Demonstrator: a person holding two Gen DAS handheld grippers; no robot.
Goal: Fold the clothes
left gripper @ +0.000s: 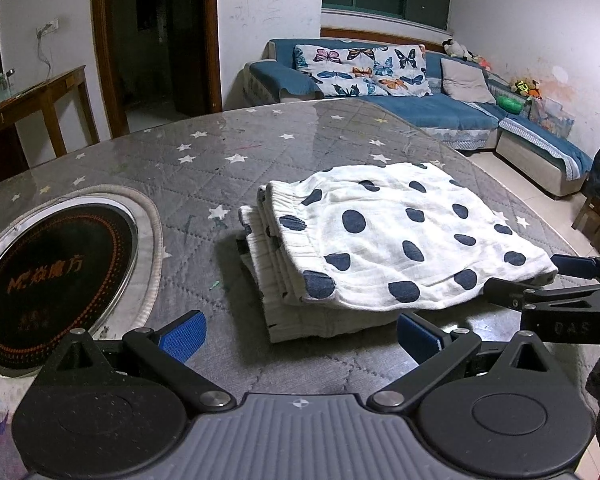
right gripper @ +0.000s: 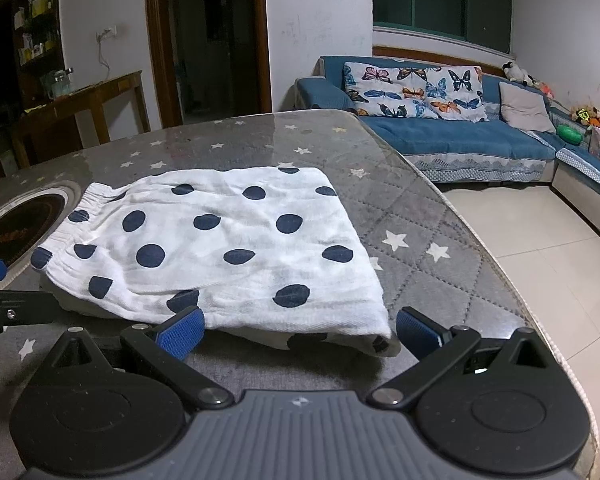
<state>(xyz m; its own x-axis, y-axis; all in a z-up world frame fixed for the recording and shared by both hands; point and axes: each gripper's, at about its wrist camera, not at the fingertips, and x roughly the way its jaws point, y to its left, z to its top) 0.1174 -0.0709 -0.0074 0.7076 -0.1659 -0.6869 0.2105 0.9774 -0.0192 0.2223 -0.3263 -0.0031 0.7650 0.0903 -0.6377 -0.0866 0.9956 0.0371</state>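
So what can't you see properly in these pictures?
- White polka-dot folded garment: its underside and the layers beneath, hidden by its own top layer, both views.
- Round black induction cooker: cut off by the left edge, right wrist view.
- Orange writing on it: too blurred, left wrist view.

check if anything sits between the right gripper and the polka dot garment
Nothing visible does. The right gripper is open at the near edge of the folded polka dot garment, with only bare table cover around it.

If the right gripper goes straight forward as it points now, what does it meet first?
Most likely the near edge of the folded polka-dot garment, lying just ahead of the open right gripper on the table; exact height is unclear.
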